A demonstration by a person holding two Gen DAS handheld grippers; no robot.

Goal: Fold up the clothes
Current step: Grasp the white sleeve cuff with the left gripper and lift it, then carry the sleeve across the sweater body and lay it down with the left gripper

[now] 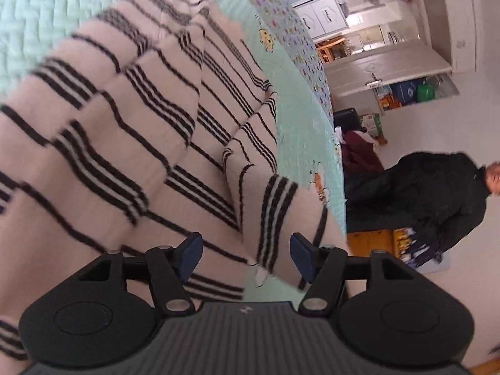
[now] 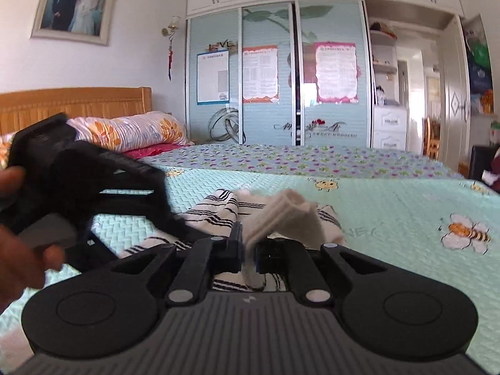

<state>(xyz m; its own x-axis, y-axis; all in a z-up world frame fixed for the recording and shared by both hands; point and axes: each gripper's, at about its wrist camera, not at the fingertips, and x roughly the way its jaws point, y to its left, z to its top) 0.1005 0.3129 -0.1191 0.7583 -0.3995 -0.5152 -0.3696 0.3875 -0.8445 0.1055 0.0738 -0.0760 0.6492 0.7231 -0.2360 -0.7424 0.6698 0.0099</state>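
A bedroom in daylight. A wooden headboard (image 2: pixel 75 103) stands against a pale wall bearing a framed wedding portrait (image 2: pixel 75 3) and a wall lamp (image 2: pixel 172 26). A sliding-door wardrobe (image 2: pixel 275 75) carries posters (image 2: pixel 336 73). A mint quilted bedspread (image 2: pixel 390 206) printed with bees covers the bed. An open doorway (image 2: pixel 418 100) glows at right.

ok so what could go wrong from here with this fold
The right gripper pinches only a thin edge of the striped garment, so the cloth could slip out mid-fold. The left gripper is open over the garment and holds nothing, so that side may drag or bunch on the quilt. In the right wrist view the two grippers sit close together, so they might bump.
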